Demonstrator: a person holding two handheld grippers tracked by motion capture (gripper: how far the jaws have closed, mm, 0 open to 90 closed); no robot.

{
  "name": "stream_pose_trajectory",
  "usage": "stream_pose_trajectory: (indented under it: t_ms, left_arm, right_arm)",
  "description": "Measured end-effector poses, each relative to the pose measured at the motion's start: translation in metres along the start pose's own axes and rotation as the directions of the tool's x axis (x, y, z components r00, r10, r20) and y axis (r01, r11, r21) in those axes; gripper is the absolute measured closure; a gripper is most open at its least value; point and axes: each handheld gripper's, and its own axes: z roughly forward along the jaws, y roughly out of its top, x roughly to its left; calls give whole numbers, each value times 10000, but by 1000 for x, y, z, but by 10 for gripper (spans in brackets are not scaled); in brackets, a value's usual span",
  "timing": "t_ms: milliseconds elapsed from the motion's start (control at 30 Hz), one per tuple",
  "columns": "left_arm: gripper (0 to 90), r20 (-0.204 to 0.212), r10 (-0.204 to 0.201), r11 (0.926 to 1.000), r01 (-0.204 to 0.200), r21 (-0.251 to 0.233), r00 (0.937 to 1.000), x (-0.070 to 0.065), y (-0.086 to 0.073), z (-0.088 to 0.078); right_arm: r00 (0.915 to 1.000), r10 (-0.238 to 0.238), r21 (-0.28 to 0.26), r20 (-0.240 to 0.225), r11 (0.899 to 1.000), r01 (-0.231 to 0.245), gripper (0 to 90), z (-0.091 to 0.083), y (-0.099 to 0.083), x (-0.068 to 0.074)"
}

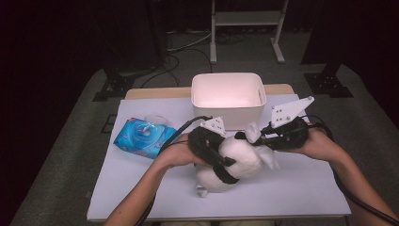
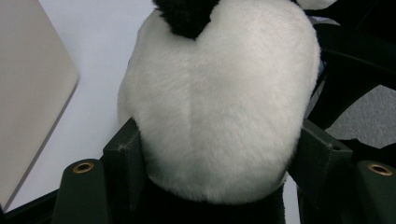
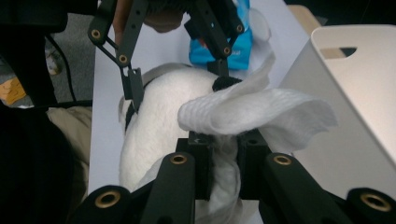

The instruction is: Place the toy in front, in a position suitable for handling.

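Far left on the white tabletop (image 1: 141, 188) lies a blue soft pack of wet wipes (image 1: 141, 137), lid side up, well apart from the work.

My left tongs (image 1: 226, 165) are clamped across the body of a white-and-black plush panda toy (image 1: 237, 160). In the left gripper view the two jaw pads press into the white fur on either flank (image 2: 219, 116), so the toy is pinned between them. The plush sits at the middle of the tabletop, just in front of a white rectangular plastic bin (image 1: 228, 98), not touching it as far as I can tell.

My right tongs (image 1: 256, 136) are pressed together on a crumpled white wet wipe (image 3: 252, 112). The right gripper view shows the wipe bunched between the jaws and fanning out above them, hanging close over the upper end of the plush (image 3: 163, 116). Whether the wipe touches the fur I cannot tell.

Step in hand, as I judge it: wiping the toy, left tongs steadying it, right tongs bringing the wipe onto it.

Next move calls for pressing the wipe lightly against the fur and dragging it across, with the left grip firm so the soft body does not roll. Risk: the wipe slipping from the jaws.
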Motion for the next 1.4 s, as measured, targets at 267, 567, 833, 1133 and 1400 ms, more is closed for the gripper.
stream_pose_trajectory:
  t_ms: [267,567,833,1133,1400]
  left_arm:
    - [203,90,-159,9998,160,-82,9998,1,-11,-2]
    - [157,-248,-502,9987,505,86,9984,6,-29,-7]
    - [147,-229,-407,9990,410,149,9989,4,-31,-5]
    - [118,-534,-541,9966,573,593,9971,7,-33,-7]
    - [110,-362,-552,9950,580,811,9978,8,-31,-3]
  right_arm:
    - [9999,-4,424,-105,9991,9,790,3,-11,1]
    - [9993,361,734,31,9966,-363,789,0,-28,1]
    - [9973,732,697,-36,9949,-728,790,2,-45,0]
    - [9909,1340,451,-155,9901,-1332,791,3,-68,-2]
    - [9842,1755,523,-237,9833,-1741,792,10,-87,-1]
